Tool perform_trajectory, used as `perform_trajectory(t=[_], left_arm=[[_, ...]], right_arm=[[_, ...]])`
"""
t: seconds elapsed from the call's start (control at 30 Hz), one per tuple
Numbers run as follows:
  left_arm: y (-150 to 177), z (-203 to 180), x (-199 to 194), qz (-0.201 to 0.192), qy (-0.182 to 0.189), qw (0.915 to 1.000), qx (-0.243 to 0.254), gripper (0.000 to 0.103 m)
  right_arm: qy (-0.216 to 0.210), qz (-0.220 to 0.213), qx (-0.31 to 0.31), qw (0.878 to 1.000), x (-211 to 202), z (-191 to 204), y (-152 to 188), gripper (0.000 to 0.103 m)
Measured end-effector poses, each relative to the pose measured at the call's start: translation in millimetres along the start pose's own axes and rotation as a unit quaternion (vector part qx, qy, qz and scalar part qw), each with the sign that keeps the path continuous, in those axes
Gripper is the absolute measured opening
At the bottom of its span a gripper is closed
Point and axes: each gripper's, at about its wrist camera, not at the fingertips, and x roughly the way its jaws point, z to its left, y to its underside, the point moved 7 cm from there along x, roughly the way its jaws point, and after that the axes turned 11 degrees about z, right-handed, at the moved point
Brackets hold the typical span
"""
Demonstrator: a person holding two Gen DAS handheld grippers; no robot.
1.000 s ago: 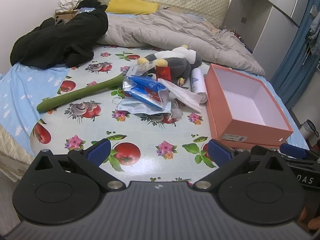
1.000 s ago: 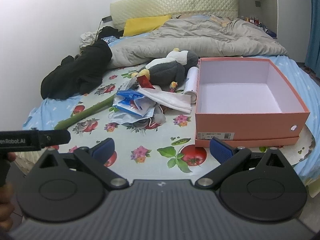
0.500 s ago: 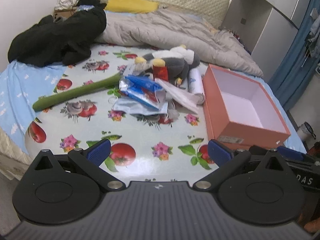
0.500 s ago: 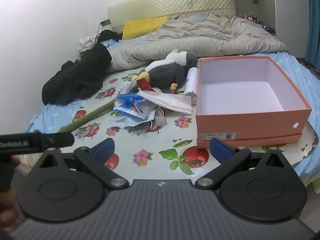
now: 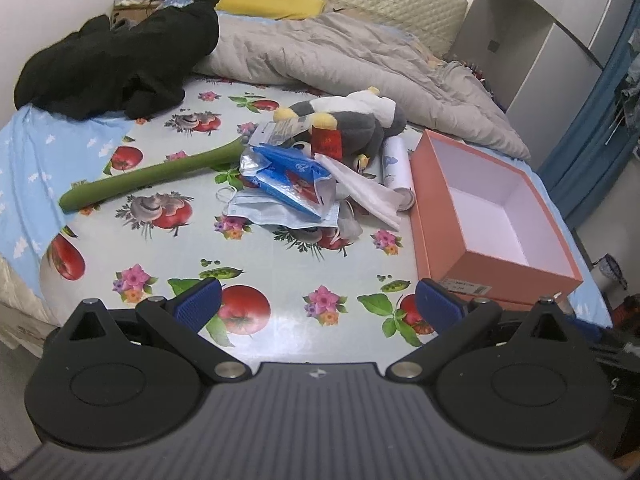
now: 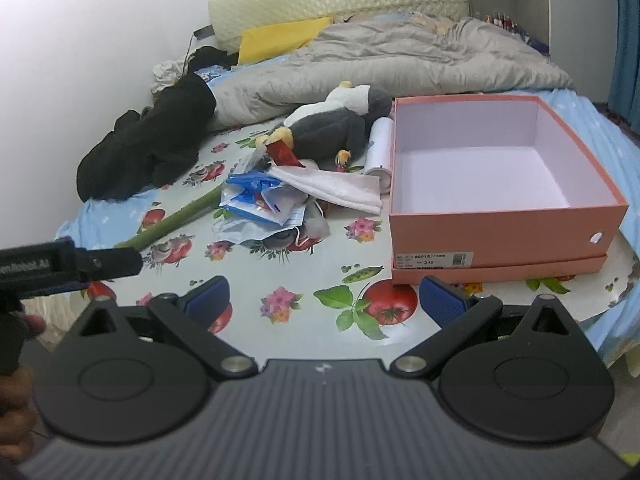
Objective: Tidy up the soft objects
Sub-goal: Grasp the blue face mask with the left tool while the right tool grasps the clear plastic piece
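A grey and white plush penguin [image 5: 352,120] [image 6: 332,128] lies on the flowered sheet [image 5: 256,264] behind a heap of blue plastic bags [image 5: 288,176] [image 6: 256,200], a face mask [image 5: 276,212] and a white cloth [image 5: 368,192] [image 6: 332,186]. A long green plush stem [image 5: 156,176] [image 6: 180,216] lies to the left. An empty orange box [image 5: 488,216] [image 6: 492,188] stands on the right. My left gripper [image 5: 318,306] and right gripper [image 6: 322,300] are both open and empty, above the near edge of the bed.
A black garment [image 5: 120,64] [image 6: 152,148] lies at the back left, a grey duvet [image 5: 352,60] [image 6: 400,60] and yellow pillow [image 5: 272,2] behind. A white roll [image 5: 394,168] lies beside the box. The left gripper's body [image 6: 60,266] shows at the right view's left.
Both grippers have moved forward a little toward the bed, so the heap and box appear closer. Both stay open. Nothing on the bed has moved.
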Motion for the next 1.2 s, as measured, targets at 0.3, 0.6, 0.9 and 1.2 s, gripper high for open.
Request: perform_trajectory(t=[0.3,0.6,0.9,1.2], left_arm=[[-19.2,7.1,26.2,0.015,0.009,0.9998,-0.013,0.103],[-30.7,20.8,55.4,0.034,0.011,0.9989,-0.032,0.103],[-49.3,30.8,107.4,0.059,0.006,0.9981,-0.019,0.103],[-83.1,54.9,168.8,0.08,0.001,0.9962,-0.034,0.103]], right_arm=[[-0.009,0.01,0.007,1.0,17.4,-0.5,-14.2,0.103],[-0.018,0.028,-0.009,0.999,39.1,1.6,-23.3,0.094],[-0.026,0.047,-0.037,0.998,78.2,13.7,-41.3,0.069],[-0.021,0.065,-0.078,0.995,132.0,25.2,-67.4,0.064]])
